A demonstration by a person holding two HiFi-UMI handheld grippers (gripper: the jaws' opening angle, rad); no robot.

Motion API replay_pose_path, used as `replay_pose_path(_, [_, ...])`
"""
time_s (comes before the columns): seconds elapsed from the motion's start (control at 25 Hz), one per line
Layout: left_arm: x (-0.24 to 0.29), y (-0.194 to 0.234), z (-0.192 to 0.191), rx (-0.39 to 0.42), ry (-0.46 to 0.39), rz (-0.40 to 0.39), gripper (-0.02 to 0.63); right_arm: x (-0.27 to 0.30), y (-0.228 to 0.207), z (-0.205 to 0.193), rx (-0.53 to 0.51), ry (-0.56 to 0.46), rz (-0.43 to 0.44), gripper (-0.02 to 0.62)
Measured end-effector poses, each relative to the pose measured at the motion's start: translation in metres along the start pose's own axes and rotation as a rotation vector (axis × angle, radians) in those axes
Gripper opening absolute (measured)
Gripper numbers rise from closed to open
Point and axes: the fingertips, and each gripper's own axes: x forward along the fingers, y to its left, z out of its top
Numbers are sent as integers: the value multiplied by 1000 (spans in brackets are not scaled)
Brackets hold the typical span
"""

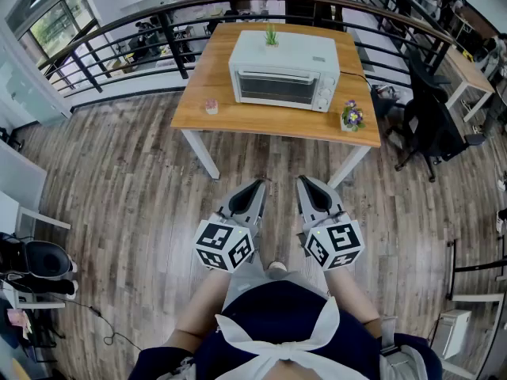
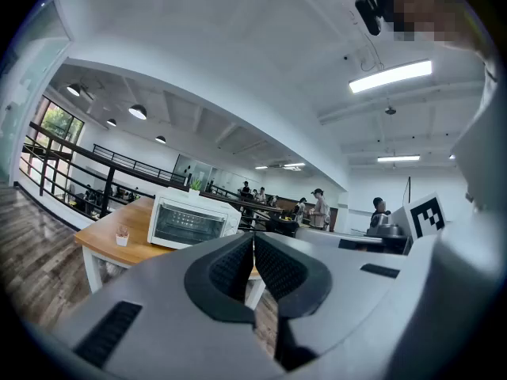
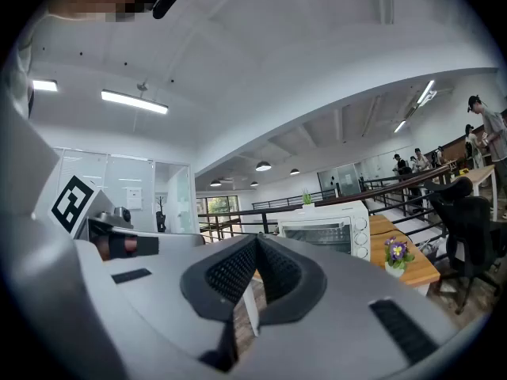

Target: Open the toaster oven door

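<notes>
Standing on the wood floor, short of the table [image 1: 238, 119]. Nothing touched yet.

**Left to right on the table top:**
- Small pink pot [image 1: 211, 106] near the front edge, at the oven's 8 o'clock, apart from it.
- Toaster oven [image 1: 283, 73], white, at my 12 o'clock and well out of reach. Its glass door faces me and is closed, with the knobs [image 1: 322, 93] on its right side. A little green plant [image 1: 272, 36] stands on its roof.
- Purple flower pot [image 1: 352, 116] at the oven's 4 o'clock, by the table corner.

**Tools:**
- Left gripper [image 1: 257, 185] is held level and aimed at 12. Its jaws are pressed together with nothing between them.
- Right gripper [image 1: 306, 182] sits just beside it, in the same pose. Its jaws are also together and empty.

**Handling, my estimate:**
- The door looks like a stiff metal frame around a glass pane. It probably hinges along the bottom edge and swings down toward me.
- The handle seems to be the bar along the door's top edge, though from here it is too small to be sure.
- I would spread one pair of jaws and pinch that bar at its middle, so the door does not twist.
- The oven looks light for its size and may slide on the smooth wood if I pull straight out. I would therefore pull outward and downward along the arc.
- The second gripper could brace the roof, clear of the plant.
- The glass is fragile, so I should not let the door drop.
</notes>
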Motion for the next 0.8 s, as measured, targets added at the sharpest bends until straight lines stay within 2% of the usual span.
replay_pose_path(0.2, [4, 0, 6, 26, -1, 5, 23, 1, -3, 4, -16, -3, 12, 3])
replay_pose_path(0.36, [13, 6, 30, 83, -30, 2, 23, 13, -6, 19, -50, -22, 24, 5])
replay_pose_path(0.52, [25, 21, 53, 104, -52, 15, 23, 33, -11, 32, -62, -40, 22, 5])
replay_pose_path(0.8, [59, 51, 53, 112, -19, 8, 23, 70, -32, 37, -84, -30, -7, 5])
